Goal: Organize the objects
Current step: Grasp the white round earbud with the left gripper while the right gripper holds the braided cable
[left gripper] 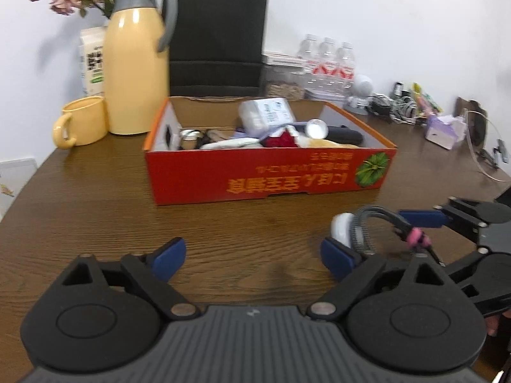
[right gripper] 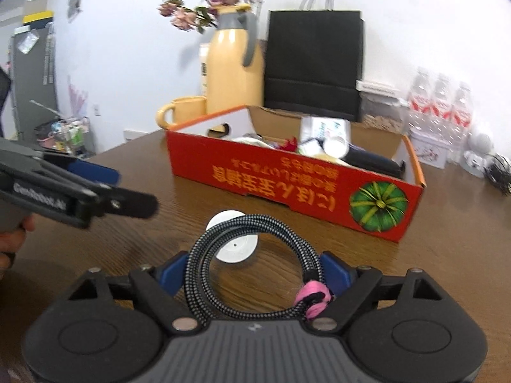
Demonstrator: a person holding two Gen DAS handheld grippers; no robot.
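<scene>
Straddling coiled cable (right gripper: 252,265), contact unclear: right gripper (right gripper: 255,266) | left gripper (left gripper: 255,255) wide, empty

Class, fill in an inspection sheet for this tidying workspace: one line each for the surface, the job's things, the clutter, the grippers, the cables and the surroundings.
Surface: brown wood-grain table, bare in front of the box.
Job's things: red cardboard box, open, already holding mixed items; coiled braided cable with a pink tie and a white round puck lying on the table before it.
Clutter: yellow jug, yellow mug, black paper bag, water bottles, small oddments at the far right.
Grippers: left gripper open, nothing between its fingers; right gripper wide, straddling the coil, grip unclear.
Cables: only the coil, plus a dark tangle by the wall.
Surroundings: white wall; dried flowers.
</scene>
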